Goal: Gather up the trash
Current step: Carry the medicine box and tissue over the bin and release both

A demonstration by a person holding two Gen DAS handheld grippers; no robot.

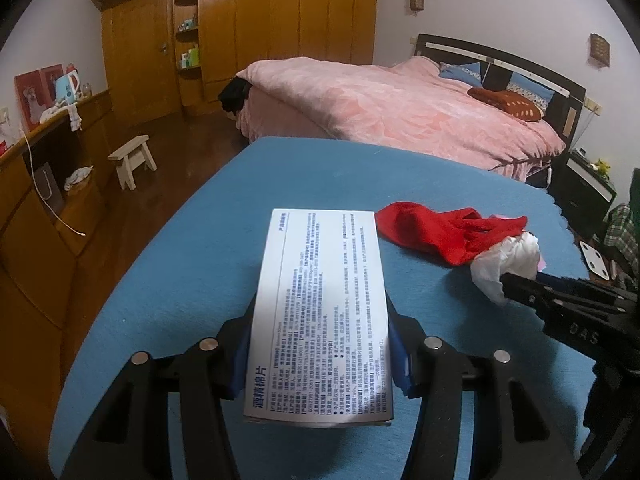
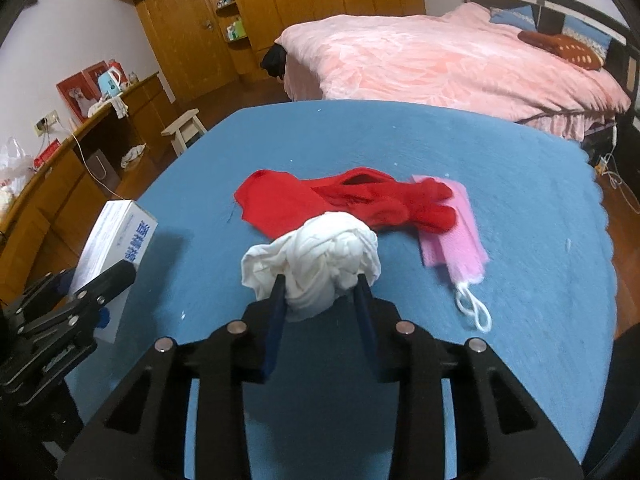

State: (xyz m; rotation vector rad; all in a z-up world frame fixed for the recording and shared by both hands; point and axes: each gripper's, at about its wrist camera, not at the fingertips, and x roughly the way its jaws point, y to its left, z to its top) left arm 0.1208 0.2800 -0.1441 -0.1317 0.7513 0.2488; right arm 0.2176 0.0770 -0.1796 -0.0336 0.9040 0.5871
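My left gripper [image 1: 318, 360] is shut on a white printed carton of alcohol pads [image 1: 320, 312] and holds it over the blue table [image 1: 180, 280]. The carton also shows in the right wrist view [image 2: 108, 248], with the left gripper [image 2: 120, 276] around it. My right gripper [image 2: 322, 284] is shut on a crumpled white tissue wad [image 2: 316, 264], just in front of a red cloth [image 2: 320, 200]. A pink face mask [image 2: 456, 232] lies to the right of the cloth. In the left wrist view the tissue wad [image 1: 504, 264] sits at the right gripper's tip [image 1: 510, 284], beside the red cloth [image 1: 444, 232].
A bed with a pink cover [image 1: 400, 108] stands beyond the table. Wooden wardrobes [image 1: 280, 20] line the far wall. A small wooden stool [image 1: 134, 160] stands on the floor at left, next to a long wooden desk [image 1: 36, 200].
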